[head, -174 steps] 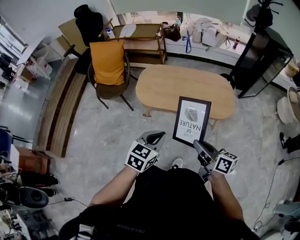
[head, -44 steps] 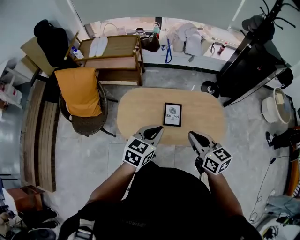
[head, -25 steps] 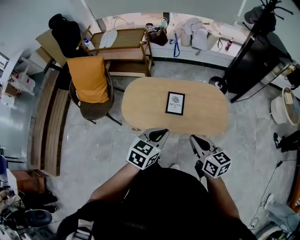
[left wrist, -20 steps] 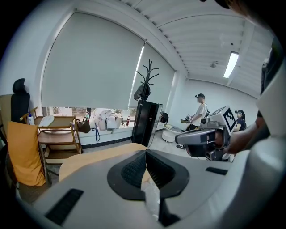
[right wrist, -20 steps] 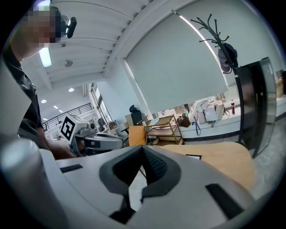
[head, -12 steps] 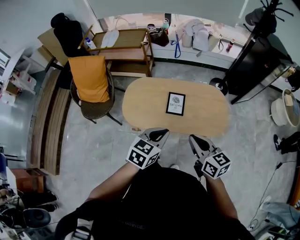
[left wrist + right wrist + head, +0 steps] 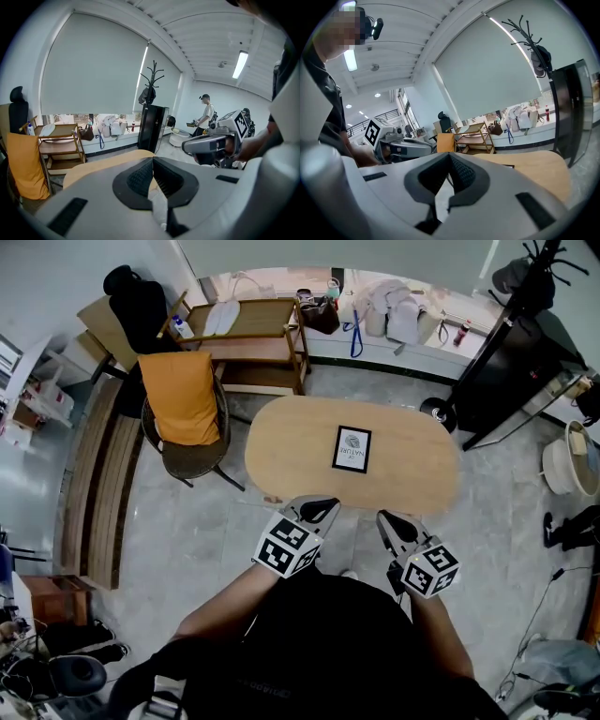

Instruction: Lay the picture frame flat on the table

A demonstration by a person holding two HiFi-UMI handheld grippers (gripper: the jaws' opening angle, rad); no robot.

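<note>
Oval wooden table (image 7: 291, 451): stands on a grey floor in front of the person.
Chair (image 7: 178, 399), orange-draped: beside the table's left end.
Picture frame (image 7: 352, 448), black-edged: lies flat near the table's middle, apart from both grippers.
Left gripper (image 7: 319, 509): jaws pressed together, nothing between them, at the table's near edge.
Right gripper (image 7: 386, 519): likewise closed and empty.

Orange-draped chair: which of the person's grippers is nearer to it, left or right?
Left. The left gripper sits at the table's near edge, on the chair's side. The right gripper is beside it, farther away.
</note>
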